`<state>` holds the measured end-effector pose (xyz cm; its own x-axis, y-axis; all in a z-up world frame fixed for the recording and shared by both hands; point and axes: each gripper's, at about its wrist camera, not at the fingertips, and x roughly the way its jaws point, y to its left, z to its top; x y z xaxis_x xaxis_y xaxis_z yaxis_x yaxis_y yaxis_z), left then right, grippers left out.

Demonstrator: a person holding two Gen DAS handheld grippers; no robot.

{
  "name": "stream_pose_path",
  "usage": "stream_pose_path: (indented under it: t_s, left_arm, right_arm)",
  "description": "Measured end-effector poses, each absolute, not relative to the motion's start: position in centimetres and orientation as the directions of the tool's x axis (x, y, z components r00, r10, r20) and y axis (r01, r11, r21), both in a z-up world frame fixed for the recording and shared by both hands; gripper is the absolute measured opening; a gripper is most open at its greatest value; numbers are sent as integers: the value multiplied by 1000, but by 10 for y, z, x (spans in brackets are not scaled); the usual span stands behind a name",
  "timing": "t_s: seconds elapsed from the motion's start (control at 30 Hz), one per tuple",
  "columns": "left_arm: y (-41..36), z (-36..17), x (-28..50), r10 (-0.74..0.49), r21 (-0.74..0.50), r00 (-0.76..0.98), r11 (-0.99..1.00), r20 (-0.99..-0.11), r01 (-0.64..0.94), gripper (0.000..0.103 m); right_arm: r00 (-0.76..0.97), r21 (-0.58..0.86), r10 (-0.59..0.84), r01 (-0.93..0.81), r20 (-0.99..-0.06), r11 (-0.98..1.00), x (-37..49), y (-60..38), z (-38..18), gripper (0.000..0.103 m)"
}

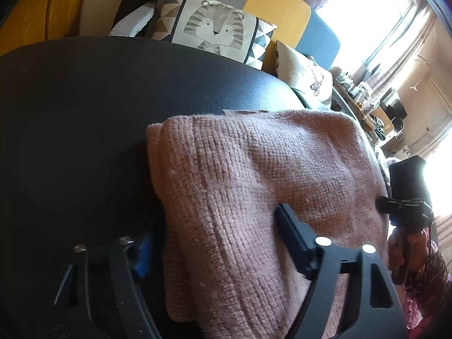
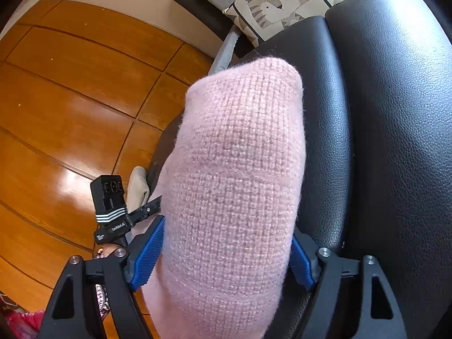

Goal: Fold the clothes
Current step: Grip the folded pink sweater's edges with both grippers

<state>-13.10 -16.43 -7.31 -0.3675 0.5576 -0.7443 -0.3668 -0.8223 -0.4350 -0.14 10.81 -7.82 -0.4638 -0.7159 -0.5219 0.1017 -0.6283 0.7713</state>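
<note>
- Left wrist view: the folded pink knitted sweater is seen lying on the black leather seat, near its edge.
- The left claw is set across one side of the bundle: one finger lies on top of the knit, the other is down beside the folded edge. Whether the pads really press on it cannot be told.
- In the right wrist view, the right claw is placed around the other end, the blue pads touching the wool on both sides, so it is judged to be clenched on the sweater.
- The bundle is probably held from both ends so that the layers stay together.
- A tiger cushion is seen behind the seat.
</note>
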Motion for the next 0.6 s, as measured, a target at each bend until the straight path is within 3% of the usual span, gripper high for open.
stream_pose_path:
  t_s: [0.07, 0.17, 0.6]
  left_arm:
    - [-162, -73, -130, 556, -443, -369, -826, -745, -350, 61]
    - [-159, -73, -126, 535, -430, -386, -841, -751, -329, 59]
    - [-144, -71, -115, 407, -330, -485, -913, -774, -239, 59]
  right_arm:
    - [-477, 761, -700, 95, -531, -642, 1, 109, -78, 69]
    - [-502, 750, -675, 76, -540, -657, 2, 106, -80, 66]
    - [-539, 732, -650, 88, -536, -676, -11, 99, -81, 61]
